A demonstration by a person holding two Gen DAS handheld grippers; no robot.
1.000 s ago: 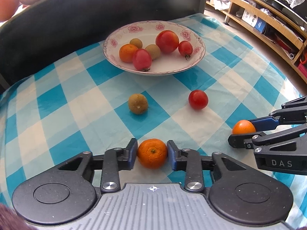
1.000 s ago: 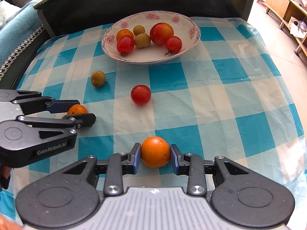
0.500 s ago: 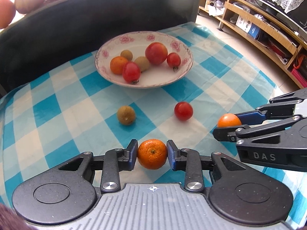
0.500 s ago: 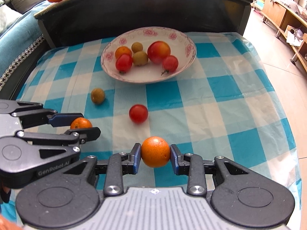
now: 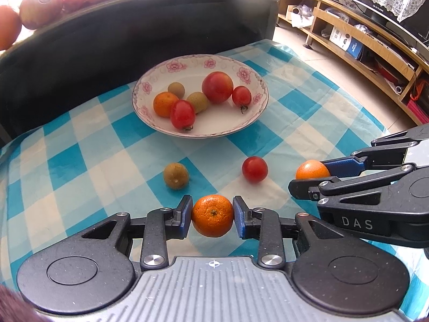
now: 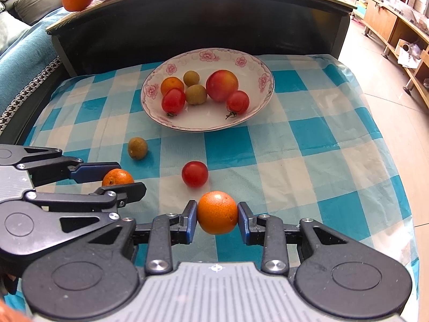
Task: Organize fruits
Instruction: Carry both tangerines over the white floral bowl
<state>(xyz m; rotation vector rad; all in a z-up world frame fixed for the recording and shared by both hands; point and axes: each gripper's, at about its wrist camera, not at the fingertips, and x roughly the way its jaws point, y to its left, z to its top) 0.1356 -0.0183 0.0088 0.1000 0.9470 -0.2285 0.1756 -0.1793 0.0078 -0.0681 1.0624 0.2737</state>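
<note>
Holding, as a second ago: left gripper (image 5: 212, 216) clamping a mandarin (image 5: 212, 218) between its blue pads, right gripper (image 6: 217, 216) clamping an orange (image 6: 217, 218) the same way, jaws of each narrowed to the fruit's width.

Carrying both fruits clear of the checked cloth (image 5: 80, 161) now, after resting on it a second ago. Showing the bowl (image 5: 199, 135) smaller and lower in both views than half a second back, with more of the dark cabinet (image 5: 107, 40) behind it coming into view. Leaving the loose fruit and the bowl's contents lying as before.

Seeing, from the left wrist, the bowl at 12 o'clock of the held mandarin, a loose tomato (image 5: 254, 169) at 1 o'clock, a loose brown fruit (image 5: 175, 175) at 11 o'clock, and the right gripper with its orange reaching in from 3 o'clock. Seeing, from the right wrist, the left gripper entering from 9 o'clock.

Counting:
- two grippers, each gripping one citrus fruit
- one bowl, holding six fruits: one bowl orange (image 5: 164, 104), two bowl brown fruits (image 5: 176, 90) (image 5: 198, 102), one large red fruit (image 5: 217, 87), and two bowl tomatoes (image 5: 182, 114) (image 5: 241, 96)
- two fruits lying loose on the cloth, well apart from each other, between the bowl and the grippers

Totalling three citrus fruits, three small tomatoes, three brown fruits and one large red fruit.
</note>
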